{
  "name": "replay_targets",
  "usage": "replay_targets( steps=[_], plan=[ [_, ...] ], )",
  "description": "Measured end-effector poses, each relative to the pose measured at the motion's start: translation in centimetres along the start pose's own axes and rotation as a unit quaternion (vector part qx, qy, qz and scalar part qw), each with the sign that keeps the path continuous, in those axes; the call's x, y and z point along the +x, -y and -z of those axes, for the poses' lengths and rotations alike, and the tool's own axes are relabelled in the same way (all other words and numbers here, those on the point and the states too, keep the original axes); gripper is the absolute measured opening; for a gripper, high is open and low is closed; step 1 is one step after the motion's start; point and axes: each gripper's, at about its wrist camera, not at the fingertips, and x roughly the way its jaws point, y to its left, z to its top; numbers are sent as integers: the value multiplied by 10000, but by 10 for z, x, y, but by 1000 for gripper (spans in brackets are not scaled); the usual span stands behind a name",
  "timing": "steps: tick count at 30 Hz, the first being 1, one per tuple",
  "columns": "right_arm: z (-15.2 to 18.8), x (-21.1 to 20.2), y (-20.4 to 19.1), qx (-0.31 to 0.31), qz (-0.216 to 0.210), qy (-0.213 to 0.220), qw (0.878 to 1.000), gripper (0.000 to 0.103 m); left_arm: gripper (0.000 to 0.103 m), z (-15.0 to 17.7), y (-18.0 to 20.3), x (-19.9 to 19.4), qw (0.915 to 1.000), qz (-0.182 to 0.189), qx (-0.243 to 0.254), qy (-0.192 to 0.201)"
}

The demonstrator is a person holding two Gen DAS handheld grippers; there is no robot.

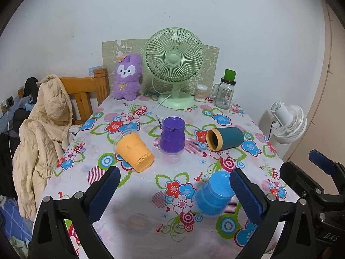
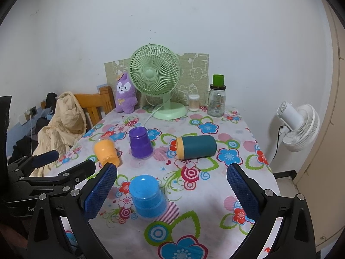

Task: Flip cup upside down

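Currently I am holding the left gripper (image 1: 173, 191) and right gripper (image 2: 171, 191) wide open, gripping nothing. Lying sideways, the teal cylindrical cup with a yellow rim (image 2: 196, 146) is risking a roll into the inverted purple plastic cup (image 2: 140, 142) if nudged off-centre.

From my remote station I assess this as a private home, a lived-in bedroom or dorm-type room. The tabletop (image 1: 138, 185) carries a flowered cloth, with a green desk fan (image 1: 173, 64) at its far edge against a plain white wall. Left of the fan sits a purple plush rabbit (image 1: 127, 77); further left, a wooden chair (image 1: 86, 90) draped with a cream padded jacket (image 1: 45, 133). Right of the fan stand a glass jar mug (image 1: 225, 92) and, on the floor, a white fan (image 1: 289, 123).
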Motion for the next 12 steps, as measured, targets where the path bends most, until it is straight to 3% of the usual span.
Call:
replay_targets(
  steps=[12],
  plan=[
    [1, 2, -3, -11, -16, -8, 10000, 103, 103, -2, -3, 1, 10000, 0, -13, -5]
  ],
)
